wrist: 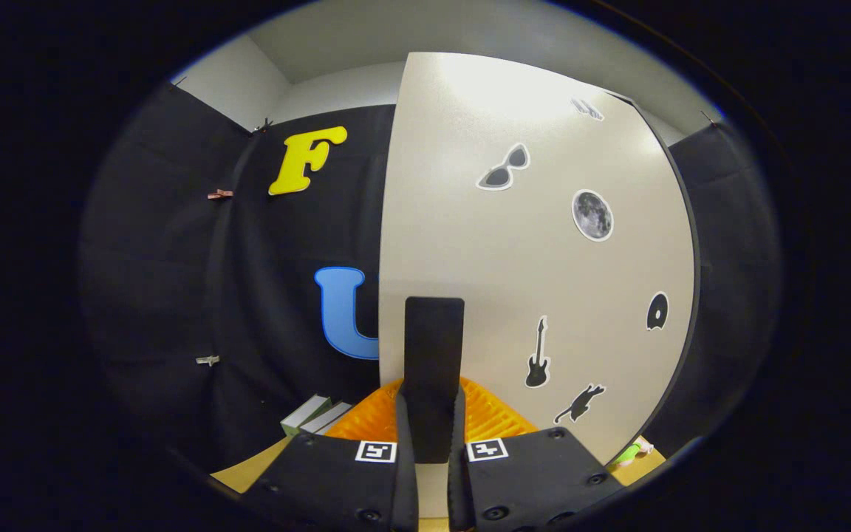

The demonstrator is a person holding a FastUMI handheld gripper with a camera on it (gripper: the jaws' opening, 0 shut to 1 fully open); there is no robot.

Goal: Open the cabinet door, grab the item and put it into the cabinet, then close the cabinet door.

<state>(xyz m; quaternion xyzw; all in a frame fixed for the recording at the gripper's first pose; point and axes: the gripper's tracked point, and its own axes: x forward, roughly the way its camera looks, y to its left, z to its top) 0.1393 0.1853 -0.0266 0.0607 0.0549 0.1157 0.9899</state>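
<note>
1. Presently we see our gripper [431, 436] clenched on a flat black handle [433, 369] standing upright between both fingers [337, 480].
2. We find that handle at the cabinet door [536, 258], whose pale face carries stickers [592, 215].
3. Behind the fingers we see an orange ribbed item [496, 417]; boxes [316, 415] lie beside it on the table [248, 469].

cabinet door [470, 244] cream, black stickers | handle [433, 355] black | basket [488, 417] orange
</note>
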